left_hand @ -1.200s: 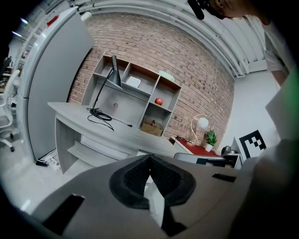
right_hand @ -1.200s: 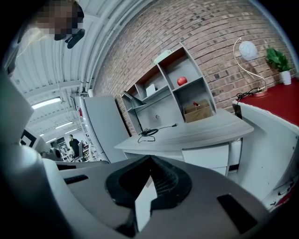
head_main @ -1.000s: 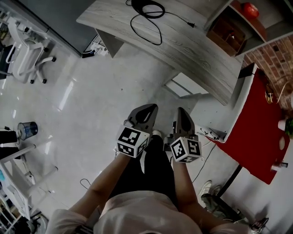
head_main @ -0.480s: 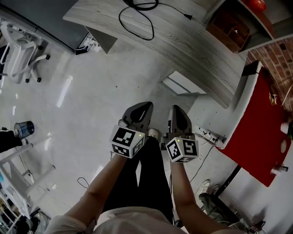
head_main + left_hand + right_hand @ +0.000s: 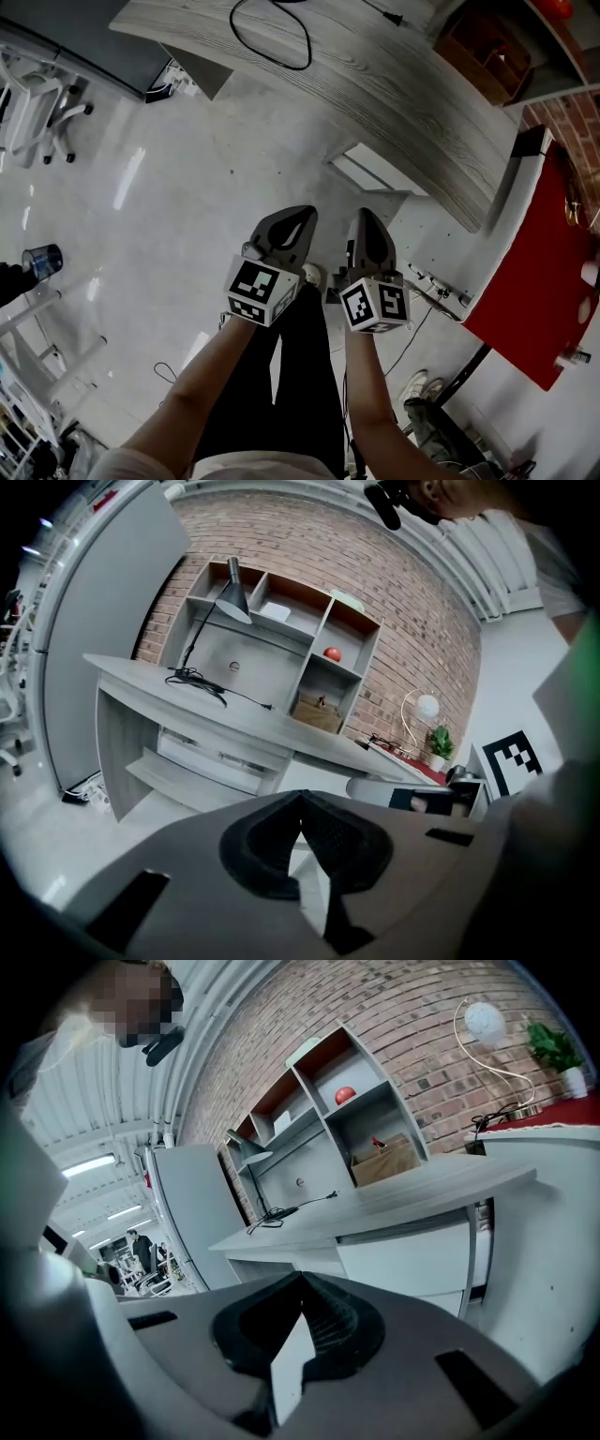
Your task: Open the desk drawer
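Note:
The grey wood-grain desk (image 5: 394,94) runs across the top of the head view, and a pale drawer panel (image 5: 373,172) shows below its edge. Both grippers hang over the floor in front of it, well short of it. My left gripper (image 5: 298,217) is shut with nothing in it, its tips meeting (image 5: 301,799). Beside it, my right gripper (image 5: 367,217) is also shut and empty (image 5: 302,1279). The left gripper view shows the drawers (image 5: 220,759) under the desktop. The right gripper view shows a white drawer front (image 5: 403,1262).
A black cable (image 5: 272,42) lies coiled on the desk. A shelf unit (image 5: 487,56) with a lamp (image 5: 232,591) and a red ball (image 5: 332,652) stands behind it. To the right are a red-covered table (image 5: 534,272) and floor cables (image 5: 433,284). An office chair (image 5: 37,112) stands far left.
Both grippers have sunk lower together, still side by side and shut. The desk has slid towards the top of the head view.

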Demonstrator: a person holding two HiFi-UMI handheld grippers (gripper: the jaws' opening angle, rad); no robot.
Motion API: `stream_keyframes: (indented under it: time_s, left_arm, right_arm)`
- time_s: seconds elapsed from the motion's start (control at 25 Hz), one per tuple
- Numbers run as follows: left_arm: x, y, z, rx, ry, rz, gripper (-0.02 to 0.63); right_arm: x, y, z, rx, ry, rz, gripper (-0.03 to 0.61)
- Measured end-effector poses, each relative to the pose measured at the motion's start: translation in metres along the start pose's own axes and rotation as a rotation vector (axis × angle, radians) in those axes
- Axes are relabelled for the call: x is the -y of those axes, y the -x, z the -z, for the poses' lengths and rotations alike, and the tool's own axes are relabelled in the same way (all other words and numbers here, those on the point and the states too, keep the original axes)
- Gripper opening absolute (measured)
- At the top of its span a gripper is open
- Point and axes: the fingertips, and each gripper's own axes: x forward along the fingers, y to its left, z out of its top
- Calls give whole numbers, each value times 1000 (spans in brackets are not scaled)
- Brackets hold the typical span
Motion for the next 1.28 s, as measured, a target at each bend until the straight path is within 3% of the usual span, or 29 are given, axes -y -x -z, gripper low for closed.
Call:
stream_keyframes:
  time_s: [0.36, 0.68, 1.04, 1.28]
  left_arm:
    - [-12, -28, 29, -1, 29, 2, 0]
    - [-27, -63, 60, -13, 54, 11, 0]
    - [-35, -117, 83, -50, 46, 71, 0]
    - [-42, -142, 92, -48, 44, 89, 0]
  right_arm:
    - [33, -21, 18, 42, -84, 24, 17]
    - [67, -41, 44, 44, -88, 39, 17]
    - [98, -64, 75, 42, -152, 51, 17]
    - [112, -78, 94, 48, -214, 11, 17]
